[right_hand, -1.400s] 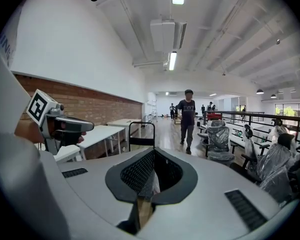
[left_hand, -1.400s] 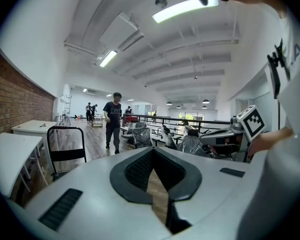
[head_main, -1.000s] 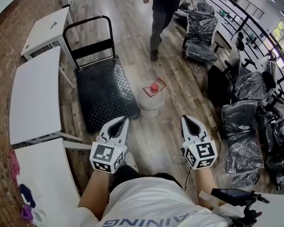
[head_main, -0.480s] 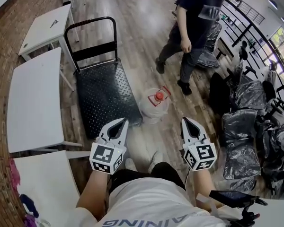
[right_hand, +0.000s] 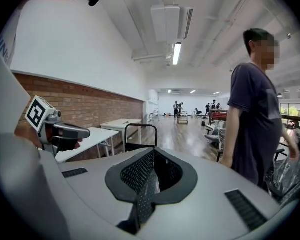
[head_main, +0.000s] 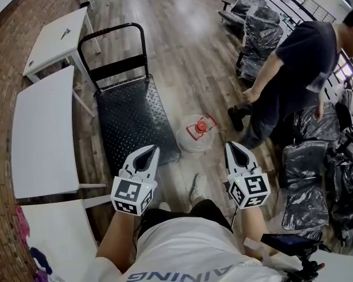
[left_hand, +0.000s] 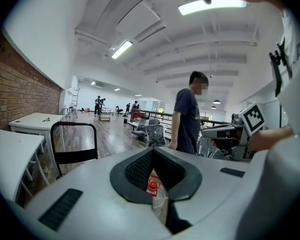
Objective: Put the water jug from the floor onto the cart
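Wooden floor (head_main: 182,51) fills the room. On it, the black flat cart (head_main: 129,116) stands with its bare deck and its loop handle at the far end, alongside the white tables (head_main: 44,134) by the brick wall. A person in a dark shirt (head_main: 300,69) bends at the right, near chairs wrapped in plastic (head_main: 262,31). The clear water jug (head_main: 199,133), with a red cap and handle, stands upright on the floor just off the cart's near right corner, apart from both tongs. The left tongs (head_main: 155,149) appear to be a narrow slit apart, gripping nothing; the jug shows through the slit, farther off. The right tongs (head_main: 229,145) are pressed together and empty.
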### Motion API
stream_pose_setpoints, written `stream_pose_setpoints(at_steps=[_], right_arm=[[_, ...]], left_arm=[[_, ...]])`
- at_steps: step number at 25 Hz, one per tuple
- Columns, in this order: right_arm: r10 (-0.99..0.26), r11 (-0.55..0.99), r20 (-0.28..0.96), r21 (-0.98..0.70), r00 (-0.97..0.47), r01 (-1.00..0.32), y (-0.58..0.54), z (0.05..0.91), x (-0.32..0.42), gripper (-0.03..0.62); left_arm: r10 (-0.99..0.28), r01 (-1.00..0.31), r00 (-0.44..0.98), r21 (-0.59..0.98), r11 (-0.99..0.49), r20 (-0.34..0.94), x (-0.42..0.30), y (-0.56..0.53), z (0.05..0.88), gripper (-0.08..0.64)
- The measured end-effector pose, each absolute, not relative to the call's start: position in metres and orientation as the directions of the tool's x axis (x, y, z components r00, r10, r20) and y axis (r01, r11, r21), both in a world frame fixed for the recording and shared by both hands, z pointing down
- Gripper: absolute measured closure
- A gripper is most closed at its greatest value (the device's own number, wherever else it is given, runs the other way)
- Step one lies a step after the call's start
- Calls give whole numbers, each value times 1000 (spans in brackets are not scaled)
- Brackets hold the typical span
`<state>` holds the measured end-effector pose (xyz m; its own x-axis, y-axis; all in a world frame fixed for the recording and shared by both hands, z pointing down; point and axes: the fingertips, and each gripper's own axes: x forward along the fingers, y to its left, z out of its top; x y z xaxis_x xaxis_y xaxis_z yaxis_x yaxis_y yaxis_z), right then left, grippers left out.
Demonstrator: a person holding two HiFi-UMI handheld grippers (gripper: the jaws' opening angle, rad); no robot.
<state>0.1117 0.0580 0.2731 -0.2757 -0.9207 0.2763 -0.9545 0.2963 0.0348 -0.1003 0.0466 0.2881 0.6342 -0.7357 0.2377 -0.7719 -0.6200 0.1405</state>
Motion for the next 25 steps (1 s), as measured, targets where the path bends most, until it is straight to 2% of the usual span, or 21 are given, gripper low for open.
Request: stream_pose_setpoints(at_steps=[13, 19, 25], right_arm=[[-900, 351, 259, -42, -350, -935, -73, 290, 207, 588], [-857, 413, 309, -71, -414, -908, -115, 325, 227, 586], [-824, 424, 381, -77, -419, -903, -141, 367, 233, 586]], left_arm=[[-780, -833, 546, 94, -546, 306, -10, -62, 286, 558], [-809, -872, 481, 92, -481, 338, 8, -96, 295, 558], [-794, -875, 474, 103, -473, 380, 10, -115, 323, 558]])
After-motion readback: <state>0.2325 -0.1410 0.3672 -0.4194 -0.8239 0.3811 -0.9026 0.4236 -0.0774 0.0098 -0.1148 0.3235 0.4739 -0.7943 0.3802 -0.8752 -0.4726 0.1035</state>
